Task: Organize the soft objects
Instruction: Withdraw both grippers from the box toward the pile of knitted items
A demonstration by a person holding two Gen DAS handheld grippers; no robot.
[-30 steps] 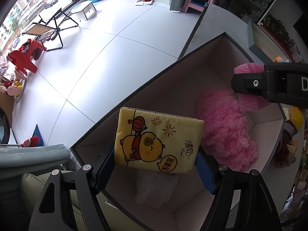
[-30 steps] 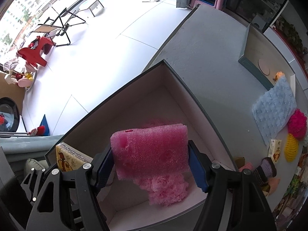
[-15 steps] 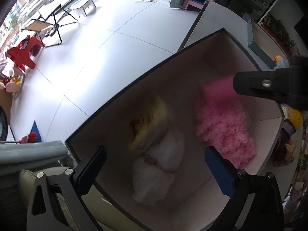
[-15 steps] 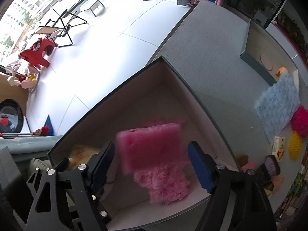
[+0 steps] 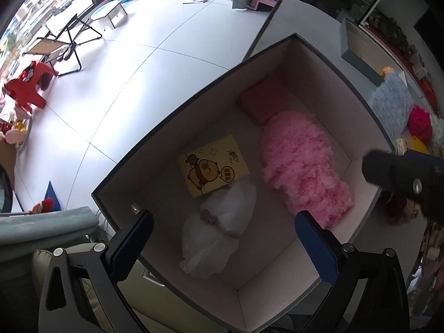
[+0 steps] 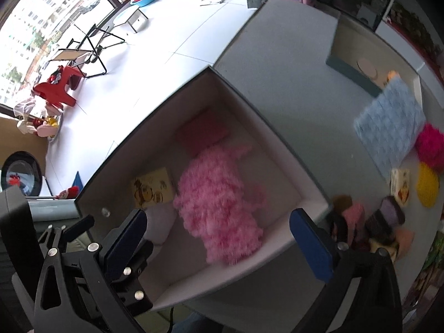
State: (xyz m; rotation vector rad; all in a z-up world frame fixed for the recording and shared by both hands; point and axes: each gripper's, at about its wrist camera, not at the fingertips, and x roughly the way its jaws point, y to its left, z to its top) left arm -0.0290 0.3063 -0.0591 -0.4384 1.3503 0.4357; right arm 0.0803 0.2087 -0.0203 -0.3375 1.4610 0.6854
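Grey table surface carries an open box at its near-left edge, beside white floor tiles. Inside the box lie a yellow tissue pack, a white soft bundle, a fluffy pink item and a pink foam block at the far end. Left gripper hangs above the box, jaws spread wide and empty. Right gripper has just been opening; nothing sits between its jaws. More soft items, including a blue cloth, lie on the table to the right.

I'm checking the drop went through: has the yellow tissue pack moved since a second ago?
Yes. The yellow tissue pack has dropped from between the left gripper fingers, whose jaws just opened, to the box floor beside the white bag.
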